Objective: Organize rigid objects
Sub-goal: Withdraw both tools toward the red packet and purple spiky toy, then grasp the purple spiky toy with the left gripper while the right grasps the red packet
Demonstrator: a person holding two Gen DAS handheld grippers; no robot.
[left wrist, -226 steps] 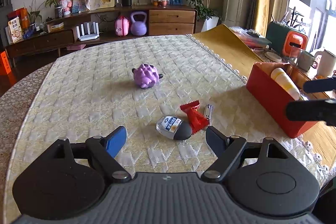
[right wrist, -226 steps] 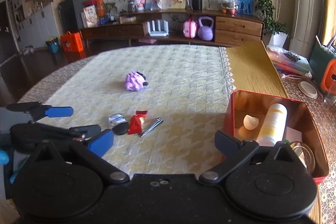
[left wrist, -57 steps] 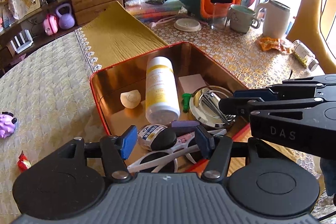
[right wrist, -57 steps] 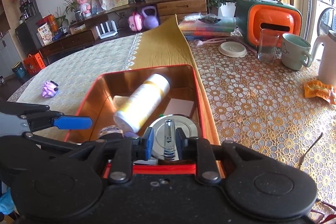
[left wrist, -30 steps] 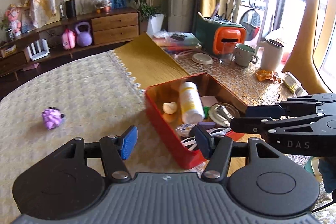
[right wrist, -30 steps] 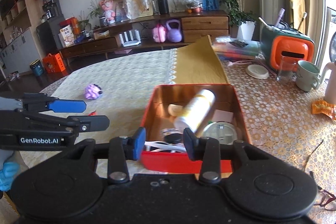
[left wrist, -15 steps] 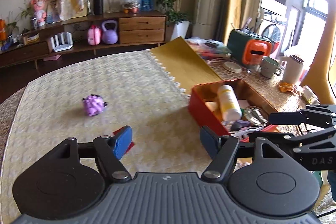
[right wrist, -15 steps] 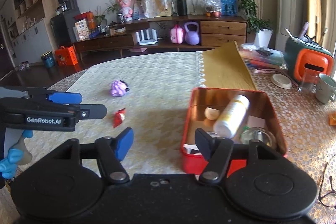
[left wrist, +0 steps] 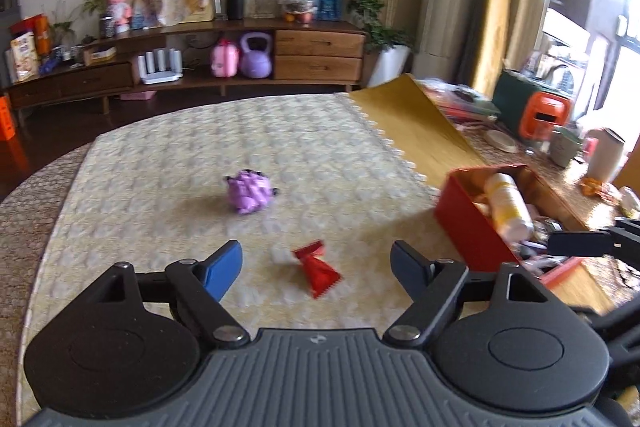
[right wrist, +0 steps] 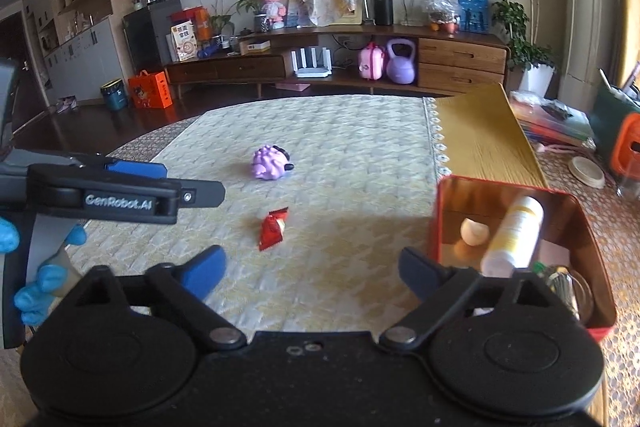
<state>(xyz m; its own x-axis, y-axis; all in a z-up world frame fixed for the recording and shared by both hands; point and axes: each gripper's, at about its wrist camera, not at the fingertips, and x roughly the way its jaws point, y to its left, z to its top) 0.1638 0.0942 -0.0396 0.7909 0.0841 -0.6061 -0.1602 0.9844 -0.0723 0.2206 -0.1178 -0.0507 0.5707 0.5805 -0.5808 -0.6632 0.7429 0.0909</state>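
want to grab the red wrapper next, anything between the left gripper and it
Nothing visible. The red wrapper lies alone on the cream tablecloth, just ahead of the open left gripper; its jaws have just been opening, with nothing held.

Counting items on table and in tin, kind by kind:

Lying on cream cloth – one purple spiky toy [right wrist: 271, 162], one red wrapper [right wrist: 272, 229].

Sitting at right – one red tin [right wrist: 443, 215].

Showing inside tin – one white-and-yellow bottle [right wrist: 514, 237], one pale shell-like piece [right wrist: 473, 231], one round metal lid [right wrist: 568, 287]; further contents too blurred for counting.

Hanging over table – two grippers, left gripper [left wrist: 316, 265] and right gripper [right wrist: 312, 267].
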